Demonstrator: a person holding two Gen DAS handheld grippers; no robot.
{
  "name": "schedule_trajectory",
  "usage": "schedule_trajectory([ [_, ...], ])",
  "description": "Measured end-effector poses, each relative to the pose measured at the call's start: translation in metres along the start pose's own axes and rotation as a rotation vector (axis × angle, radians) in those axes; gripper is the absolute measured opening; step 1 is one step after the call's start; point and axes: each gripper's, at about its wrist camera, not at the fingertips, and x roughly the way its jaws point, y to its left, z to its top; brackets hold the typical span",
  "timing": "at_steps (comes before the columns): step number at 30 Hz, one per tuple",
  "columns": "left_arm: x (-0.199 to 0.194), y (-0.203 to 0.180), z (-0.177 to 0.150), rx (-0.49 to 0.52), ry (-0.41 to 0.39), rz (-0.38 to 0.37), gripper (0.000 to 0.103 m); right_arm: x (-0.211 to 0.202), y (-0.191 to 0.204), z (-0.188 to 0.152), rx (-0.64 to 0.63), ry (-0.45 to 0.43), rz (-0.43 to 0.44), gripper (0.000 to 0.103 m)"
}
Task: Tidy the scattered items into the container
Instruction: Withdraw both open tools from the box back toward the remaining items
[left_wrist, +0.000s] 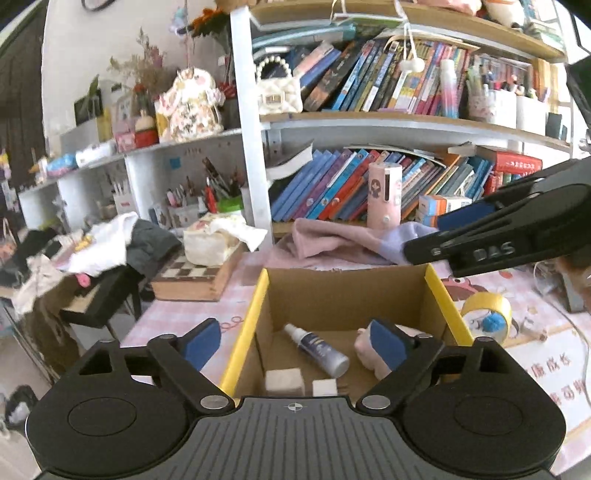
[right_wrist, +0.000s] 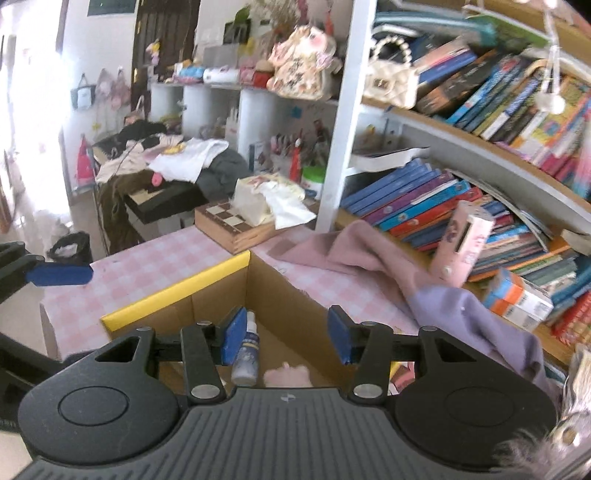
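Note:
A cardboard box (left_wrist: 343, 291) with yellow-edged flaps stands on the pink checked table. Inside lie a small spray bottle (left_wrist: 317, 349), a pink plush toy (left_wrist: 369, 349) and two white cubes (left_wrist: 283, 382). My left gripper (left_wrist: 295, 343) is open and empty, its fingers straddling the box's left wall. My right gripper (right_wrist: 288, 334) is open and empty above the box (right_wrist: 221, 291); the spray bottle (right_wrist: 246, 354) and pink toy (right_wrist: 286, 374) show below it. The right gripper's side also shows in the left wrist view (left_wrist: 491, 236). A roll of yellow tape (left_wrist: 487, 315) lies right of the box.
A pink and lilac cloth (left_wrist: 343, 240) lies behind the box. A wooden chessboard case (left_wrist: 195, 275) with a cloth bag on it sits at the left back. Bookshelves (left_wrist: 369, 184) and a pink cylinder (left_wrist: 384, 194) stand behind. A cable (left_wrist: 580, 332) runs at the right.

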Motion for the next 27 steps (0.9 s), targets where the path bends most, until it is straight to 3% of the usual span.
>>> schedule_trajectory([
  [4, -0.026, 0.003, -0.01, 0.009, -0.022, 0.019, 0.094, -0.035, 0.004, -0.017, 0.045, -0.032, -0.055, 0.046],
  [14, -0.063, 0.011, -0.047, -0.023, 0.045, 0.022, 0.095, -0.095, 0.04, -0.068, 0.102, -0.057, -0.173, 0.046],
  [22, -0.089, 0.005, -0.077, -0.024, 0.077, 0.015, 0.095, -0.118, 0.076, -0.114, 0.118, -0.027, -0.184, 0.046],
  [27, -0.097, 0.006, -0.1, -0.062, 0.168, -0.002, 0.095, -0.124, 0.097, -0.14, 0.17, 0.008, -0.192, 0.046],
])
